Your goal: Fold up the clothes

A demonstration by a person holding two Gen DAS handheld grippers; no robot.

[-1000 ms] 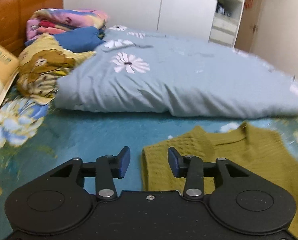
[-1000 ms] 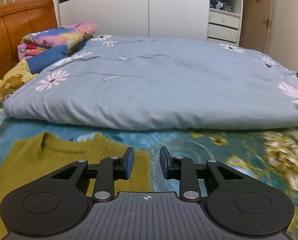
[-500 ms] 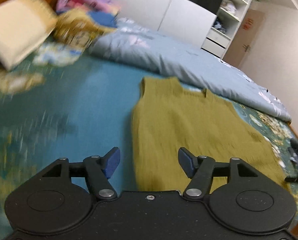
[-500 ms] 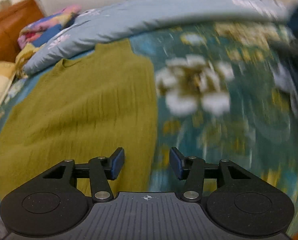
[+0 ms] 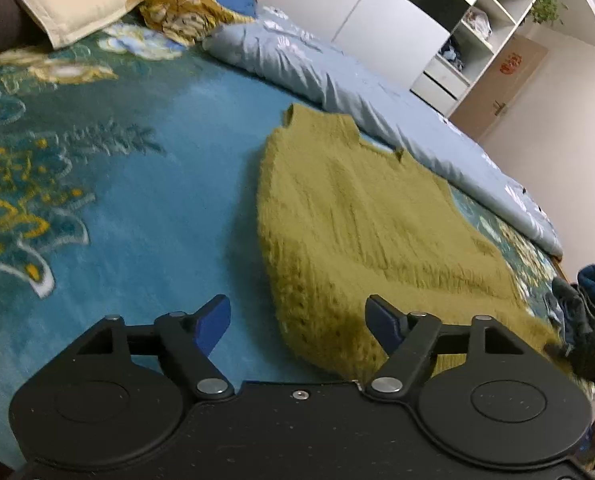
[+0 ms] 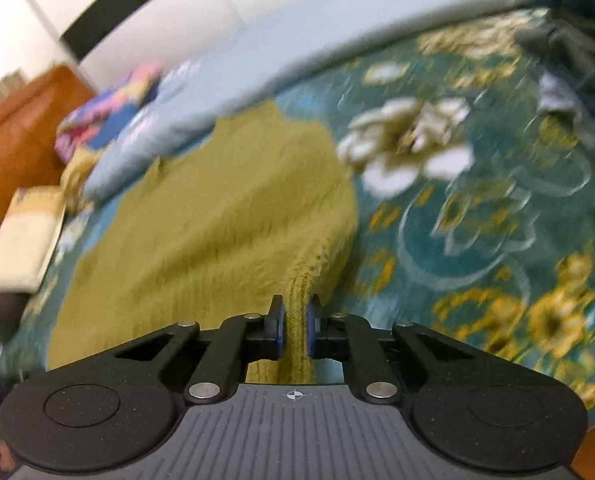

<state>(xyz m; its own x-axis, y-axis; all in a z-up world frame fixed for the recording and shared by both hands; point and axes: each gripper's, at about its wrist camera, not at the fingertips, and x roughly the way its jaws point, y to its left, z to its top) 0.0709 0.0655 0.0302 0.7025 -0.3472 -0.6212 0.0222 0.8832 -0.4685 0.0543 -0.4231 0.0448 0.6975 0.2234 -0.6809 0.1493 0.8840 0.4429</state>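
An olive-green knitted sleeveless sweater (image 5: 361,216) lies flat on the teal flowered bedspread, neck towards the grey-blue duvet. My left gripper (image 5: 297,320) is open, its jaws wide apart just above the sweater's near left hem corner, holding nothing. In the right wrist view the same sweater (image 6: 217,208) fills the middle. My right gripper (image 6: 295,322) is shut on the sweater's near right hem corner, with a ridge of knit pinched between the blue pads.
A folded grey-blue duvet (image 5: 357,92) runs along the far side of the bed. Pillows and folded bedding (image 5: 73,4) sit at the headboard end. A dark blue pile of clothes (image 5: 589,300) lies beside the sweater's right side. White wardrobes and shelves stand behind.
Both grippers pulled back from the sweater's neck end to its hem. The left jaws opened wider. The right jaws closed on the right hem corner.
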